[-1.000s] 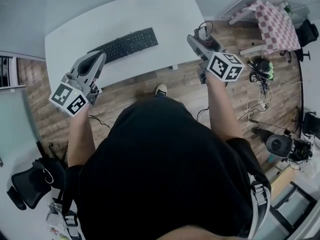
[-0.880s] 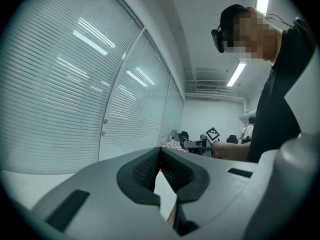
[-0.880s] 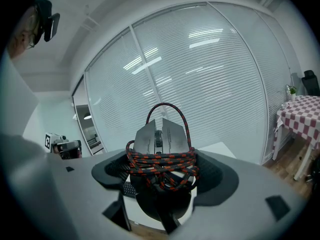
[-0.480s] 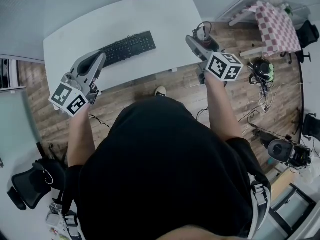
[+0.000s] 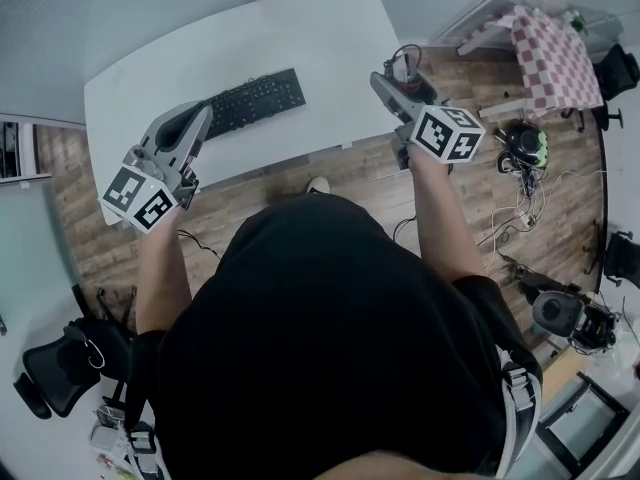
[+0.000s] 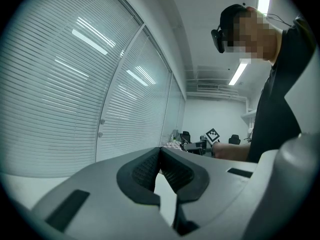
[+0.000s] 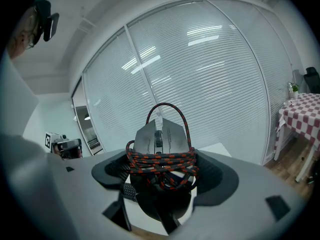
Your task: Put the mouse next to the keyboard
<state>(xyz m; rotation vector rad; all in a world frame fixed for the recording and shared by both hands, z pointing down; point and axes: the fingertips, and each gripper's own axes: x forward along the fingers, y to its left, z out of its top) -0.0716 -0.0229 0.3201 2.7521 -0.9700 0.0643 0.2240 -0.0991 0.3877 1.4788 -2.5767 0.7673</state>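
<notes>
A black keyboard (image 5: 255, 100) lies on the white table (image 5: 300, 28) ahead of me. My right gripper (image 5: 398, 78) hovers over the wooden floor just off the table's right front corner, shut on a grey mouse (image 7: 160, 134). The mouse's red-and-black braided cable (image 7: 162, 165) is wound around its body. Past the jaws, a piece of the keyboard (image 7: 127, 191) shows low down in the right gripper view. My left gripper (image 5: 196, 118) is held at the table's front left edge, shut with nothing in it, its pads (image 6: 150, 166) meeting and tilted up toward the window blinds.
A small table with a red checkered cloth (image 5: 550, 48) stands at the right. Cables and gear (image 5: 525, 143) litter the wooden floor near it. A black office chair (image 5: 60, 363) sits at the lower left. Glass walls with blinds (image 7: 215, 74) surround the room.
Table and keyboard have drifted slightly left and down in the head view. Both grippers keep the same pose, the right one still holding the mouse.
</notes>
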